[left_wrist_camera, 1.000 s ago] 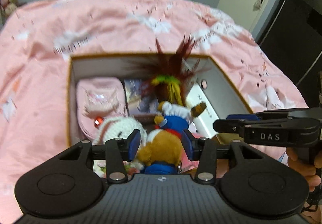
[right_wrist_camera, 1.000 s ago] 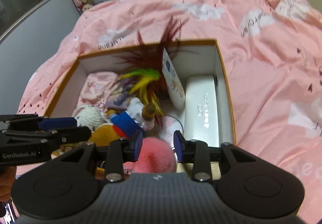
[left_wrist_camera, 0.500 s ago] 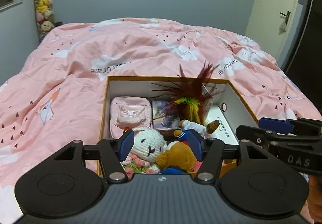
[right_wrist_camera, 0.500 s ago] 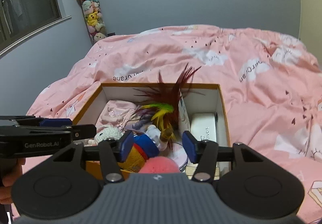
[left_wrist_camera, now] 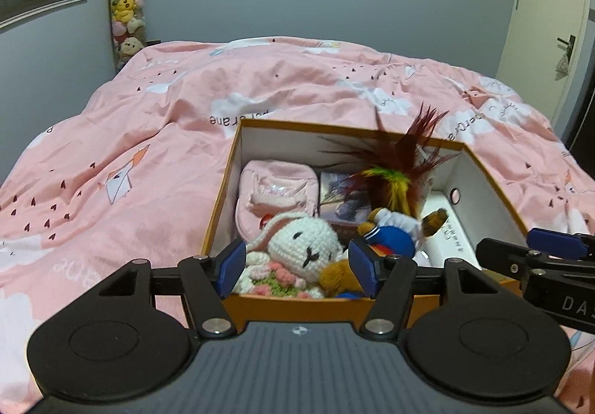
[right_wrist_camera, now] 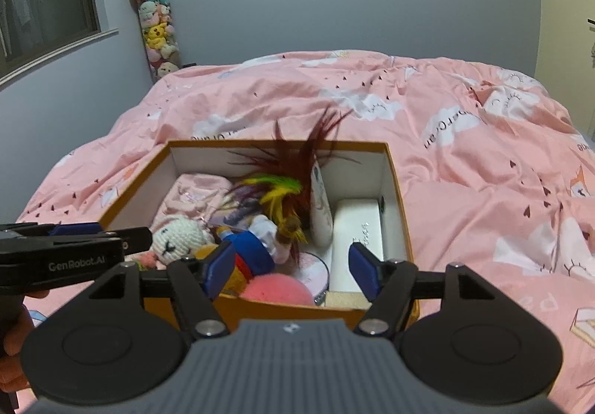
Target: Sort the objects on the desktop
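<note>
Grey-blue walls, a window at the left, a tall hanging column of plush toys in the corner, a door at the far right. Below, a bed under a pink quilt printed with clouds and hearts. On the quilt, an orange cardboard box with a white inside, taken here as the landmark.

Inside the box: pink pouch at the far left, white crocheted bunny at the near left, brown plush in a blue sailor suit at the near middle, feather toy rising past the far rim, white flat case along the right wall, pink pompom against the near wall.

Against a second ago: both views pulled back from the box, room and walls now in sight, toys left lying inside. Jaws of both tools just been opening, nothing between them.

Left gripper spread wide, its fingers short of the near rim, framing the bunny and the plush without touching. Right gripper also wide apart, fingers over the near rim, pompom beyond and below them, untouched.
</note>
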